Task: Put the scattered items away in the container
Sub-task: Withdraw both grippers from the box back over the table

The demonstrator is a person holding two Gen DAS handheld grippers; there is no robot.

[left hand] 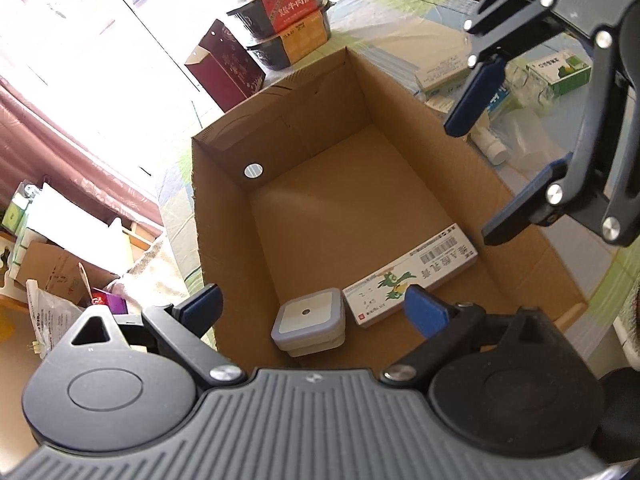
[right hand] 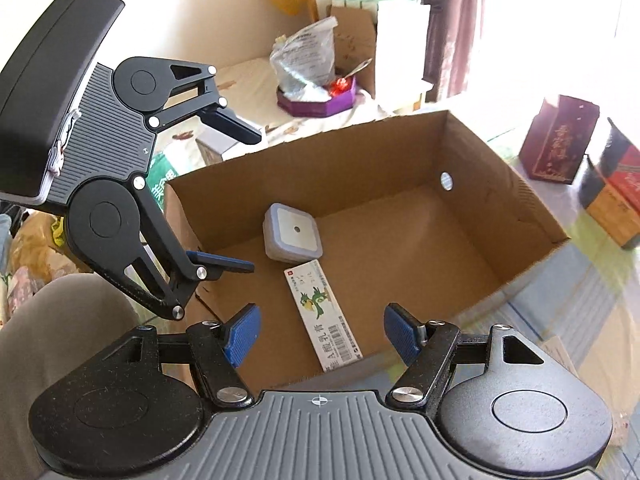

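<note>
Your left gripper (left hand: 312, 306) hangs over the near end of the cardboard box (left hand: 224, 216) with its two blue-padded fingers spread wide and nothing between them. Your right gripper (right hand: 320, 330) is likewise spread apart and empty, poised over the box's near wall (right hand: 520, 280); in the left wrist view it shows at the upper right (left hand: 476, 184), above the box's far side.

Two things lie on the box floor. One is a small square grey gadget (left hand: 308, 322) with a white face and a dark dot in its middle. The other is a long flat carton (left hand: 412, 276) printed with a green bird and a barcode. The two lie just beside each other at one end of the box; the remaining floor is bare cardboard. One round hole (left hand: 254, 170) shows in an end wall.

Outside the box, on the far table beyond its long wall, you have scattered medicine items: at least two white-and-green packets (left hand: 560, 74), one small white bottle (left hand: 490, 144) lying on its side, and some clear plastic wrapping, too blurred to count.

Beyond the end wall stand one dark red gift box (left hand: 226, 68) and two stacked food tubs (left hand: 286, 16).
</note>
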